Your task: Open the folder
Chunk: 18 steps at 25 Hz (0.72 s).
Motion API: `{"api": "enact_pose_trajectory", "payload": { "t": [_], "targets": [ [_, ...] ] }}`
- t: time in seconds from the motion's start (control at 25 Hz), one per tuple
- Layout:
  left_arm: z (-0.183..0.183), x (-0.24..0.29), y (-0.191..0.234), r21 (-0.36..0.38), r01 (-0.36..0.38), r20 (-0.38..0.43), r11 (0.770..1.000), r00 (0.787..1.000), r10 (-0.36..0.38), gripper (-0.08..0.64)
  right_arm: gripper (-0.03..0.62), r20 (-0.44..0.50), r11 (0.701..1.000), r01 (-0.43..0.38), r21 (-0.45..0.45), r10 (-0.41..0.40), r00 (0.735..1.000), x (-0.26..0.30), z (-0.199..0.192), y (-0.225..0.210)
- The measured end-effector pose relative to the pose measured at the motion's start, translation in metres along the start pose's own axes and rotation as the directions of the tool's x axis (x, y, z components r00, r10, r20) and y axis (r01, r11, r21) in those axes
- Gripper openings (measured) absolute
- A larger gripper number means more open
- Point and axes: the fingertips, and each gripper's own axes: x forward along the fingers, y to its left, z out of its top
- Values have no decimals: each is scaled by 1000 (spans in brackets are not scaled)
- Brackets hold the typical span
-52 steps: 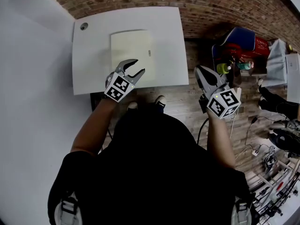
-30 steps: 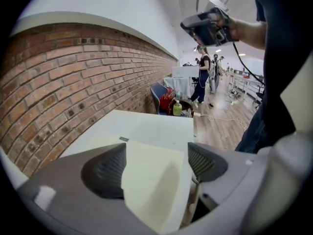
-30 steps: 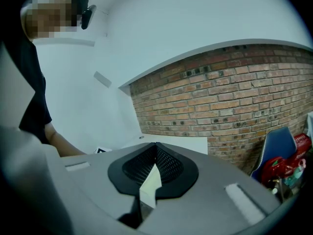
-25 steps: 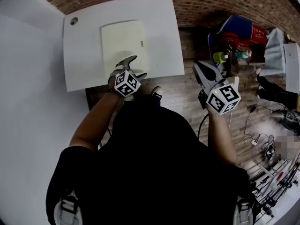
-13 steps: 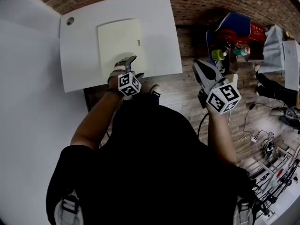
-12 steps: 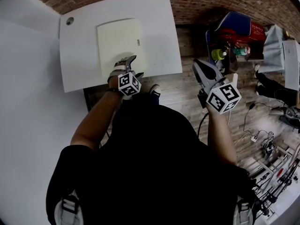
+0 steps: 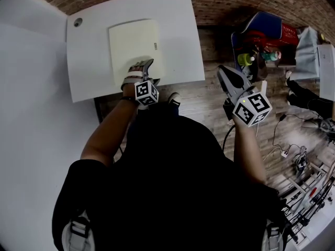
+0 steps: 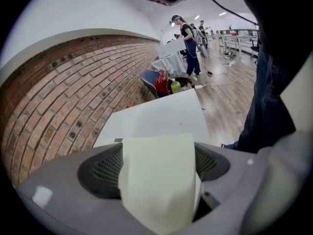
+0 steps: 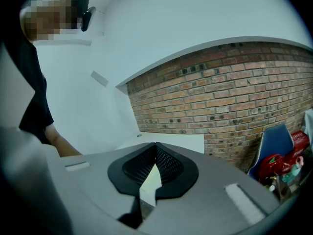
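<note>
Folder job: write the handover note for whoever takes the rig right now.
Left gripper: open, fingers either side of the folder at its near edge, not clamped.
Right gripper: shut, empty, held off the table to the right.
Folder: flat and closed on the table.
Done: left gripper lined up at the near edge.
Left: probably close on the cover alone, then lift it open.
</note>
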Motion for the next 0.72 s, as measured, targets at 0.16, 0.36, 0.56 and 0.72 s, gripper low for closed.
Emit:
{"api": "enact_pose_trajectory", "payload": {
  "t": [0.16, 0.36, 0.56, 0.72],
  "targets": [
    [0, -3, 2, 7, -35, 14, 999, 999, 35, 413, 3, 0, 1000, -8, -2, 8, 1000, 0, -1, 3],
    [5, -9, 1, 18, -51, 35, 999, 998, 50, 362, 3, -2, 1000, -19, -5, 19, 1000, 0, -1, 4],
    [6, -17, -1, 12, -79, 65, 997, 995, 78, 245, 3, -4, 1000, -31, -8, 31, 1000, 3, -3, 10],
    [8, -26, 0, -18, -91, 78, 996, 993, 93, 197, 3, -9, 999, -45, -12, 45, 999, 3, -5, 12]
  ]
}}
